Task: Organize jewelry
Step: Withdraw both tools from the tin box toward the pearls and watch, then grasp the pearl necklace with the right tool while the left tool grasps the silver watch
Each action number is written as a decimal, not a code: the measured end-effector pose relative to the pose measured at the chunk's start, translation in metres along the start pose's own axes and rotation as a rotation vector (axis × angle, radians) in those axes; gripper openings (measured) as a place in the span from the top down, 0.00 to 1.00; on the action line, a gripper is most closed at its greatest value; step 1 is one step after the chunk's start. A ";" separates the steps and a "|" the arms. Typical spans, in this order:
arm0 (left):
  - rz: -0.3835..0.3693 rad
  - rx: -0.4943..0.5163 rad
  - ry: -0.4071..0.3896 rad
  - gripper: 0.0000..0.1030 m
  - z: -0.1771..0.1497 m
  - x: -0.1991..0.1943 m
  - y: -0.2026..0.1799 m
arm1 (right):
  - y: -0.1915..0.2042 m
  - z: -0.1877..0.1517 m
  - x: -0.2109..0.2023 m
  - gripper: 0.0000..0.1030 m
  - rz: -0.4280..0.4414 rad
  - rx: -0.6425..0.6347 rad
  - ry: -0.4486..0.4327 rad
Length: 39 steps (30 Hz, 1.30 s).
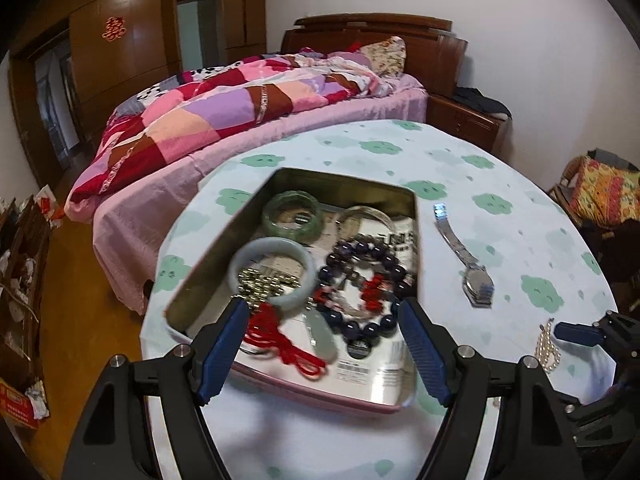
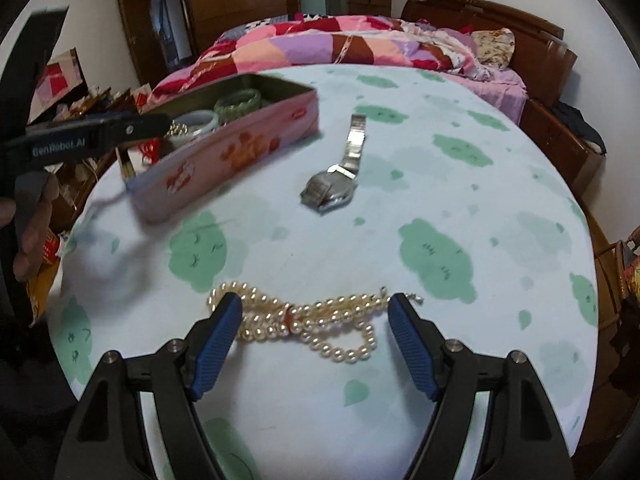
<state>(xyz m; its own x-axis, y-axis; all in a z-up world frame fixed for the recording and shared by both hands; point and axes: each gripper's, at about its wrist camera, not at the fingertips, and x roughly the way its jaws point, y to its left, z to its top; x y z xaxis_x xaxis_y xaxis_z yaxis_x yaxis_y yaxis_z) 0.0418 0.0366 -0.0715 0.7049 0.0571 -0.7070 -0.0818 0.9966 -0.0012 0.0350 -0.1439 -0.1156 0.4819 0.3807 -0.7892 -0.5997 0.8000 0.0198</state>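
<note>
A pink tin (image 1: 288, 388) lined with printed paper holds a dark green bangle (image 1: 292, 216), a pale jade bangle (image 1: 272, 272), a dark bead bracelet (image 1: 360, 280), a red cord (image 1: 280, 340) and other pieces. My left gripper (image 1: 322, 308) hovers open over the tin's near end with nothing between its fingers. A pearl necklace (image 2: 304, 320) lies bunched on the tablecloth. My right gripper (image 2: 314, 302) stands open around it, one finger at each end, pads apart from the pearls. A silver watch (image 2: 336, 188) lies beyond, beside the tin (image 2: 224, 156).
The round table (image 2: 440, 160) has a pale blue cloth with green cloud shapes. A bed with a patchwork quilt (image 1: 224, 112) stands behind it, and a wooden nightstand (image 1: 464, 120) is at the right. Cluttered shelves (image 1: 20, 280) line the left. A hand (image 2: 28, 224) holds the left gripper's handle.
</note>
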 end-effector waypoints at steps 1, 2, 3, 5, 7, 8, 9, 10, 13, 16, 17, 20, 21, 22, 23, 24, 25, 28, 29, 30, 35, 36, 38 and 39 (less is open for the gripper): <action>-0.004 0.004 0.002 0.25 0.000 0.000 -0.001 | 0.001 -0.002 0.001 0.25 0.000 -0.001 0.003; -0.008 0.007 0.004 0.25 0.000 0.001 -0.003 | 0.001 -0.003 0.002 0.28 0.005 0.000 0.004; -0.011 0.012 0.004 0.25 0.000 0.001 -0.004 | 0.000 -0.004 0.002 0.36 0.013 0.004 0.005; -0.020 0.018 0.000 0.25 0.001 -0.001 -0.007 | -0.001 -0.003 0.002 0.48 0.021 0.011 0.003; -0.033 0.028 -0.005 0.25 0.003 -0.002 -0.011 | -0.001 -0.002 0.002 0.60 0.020 0.008 -0.002; -0.039 0.036 -0.009 0.25 0.004 -0.003 -0.013 | -0.001 -0.002 0.001 0.66 0.017 0.007 -0.006; -0.044 0.042 -0.010 0.25 0.004 -0.004 -0.016 | -0.001 -0.001 0.001 0.81 0.007 0.008 -0.013; -0.048 0.048 -0.010 0.25 0.005 -0.003 -0.018 | -0.002 -0.001 0.001 0.88 0.001 0.009 -0.015; -0.056 0.072 -0.012 0.25 0.006 -0.003 -0.025 | -0.006 -0.002 0.003 0.92 0.010 0.029 -0.006; -0.052 0.078 -0.008 0.25 0.007 -0.002 -0.026 | -0.008 -0.001 0.000 0.91 0.017 0.049 -0.015; -0.054 0.076 -0.006 0.25 0.007 -0.001 -0.026 | -0.010 -0.001 -0.002 0.85 0.020 0.062 -0.028; -0.047 0.078 -0.006 0.25 0.007 -0.001 -0.027 | -0.017 0.003 -0.005 0.39 0.067 0.121 -0.041; -0.041 0.080 -0.004 0.25 0.007 0.001 -0.027 | -0.016 0.006 -0.005 0.39 0.078 0.127 -0.043; -0.036 0.080 -0.002 0.25 0.008 0.002 -0.028 | -0.013 0.009 -0.003 0.39 0.074 0.120 -0.038; -0.035 0.079 -0.002 0.25 0.009 0.003 -0.029 | -0.008 0.013 0.000 0.39 0.056 0.106 -0.024; -0.037 0.077 0.000 0.25 0.010 0.004 -0.029 | -0.003 0.017 0.005 0.39 0.046 0.096 -0.007; -0.038 0.076 0.001 0.25 0.010 0.005 -0.030 | 0.001 0.020 0.010 0.39 0.051 0.092 0.007; -0.038 0.079 -0.003 0.25 0.012 0.005 -0.031 | 0.018 0.025 0.024 0.44 -0.017 0.030 0.030; -0.039 0.082 -0.005 0.25 0.013 0.005 -0.032 | 0.022 0.025 0.026 0.54 -0.041 0.010 0.028; -0.038 0.084 -0.007 0.25 0.013 0.005 -0.033 | 0.023 0.026 0.026 0.67 -0.042 0.002 0.027; -0.070 0.103 -0.018 0.25 0.016 0.003 -0.041 | 0.011 0.023 0.019 0.84 -0.072 0.016 -0.004; -0.073 0.115 -0.020 0.25 0.017 0.003 -0.045 | 0.007 0.022 0.017 0.84 -0.098 0.020 -0.013; -0.082 0.147 -0.026 0.25 0.018 0.003 -0.057 | -0.007 0.022 0.016 0.86 -0.134 0.044 -0.021; -0.088 0.163 -0.029 0.25 0.019 0.004 -0.063 | -0.015 0.022 0.014 0.89 -0.141 0.064 -0.027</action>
<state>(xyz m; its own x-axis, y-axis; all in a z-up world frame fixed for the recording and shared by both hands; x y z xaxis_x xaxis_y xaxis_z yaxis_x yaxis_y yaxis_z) 0.0635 -0.0253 -0.0612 0.7247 -0.0310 -0.6884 0.0942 0.9941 0.0544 0.0646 -0.1402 -0.1137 0.5760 0.2745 -0.7700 -0.4836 0.8738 -0.0502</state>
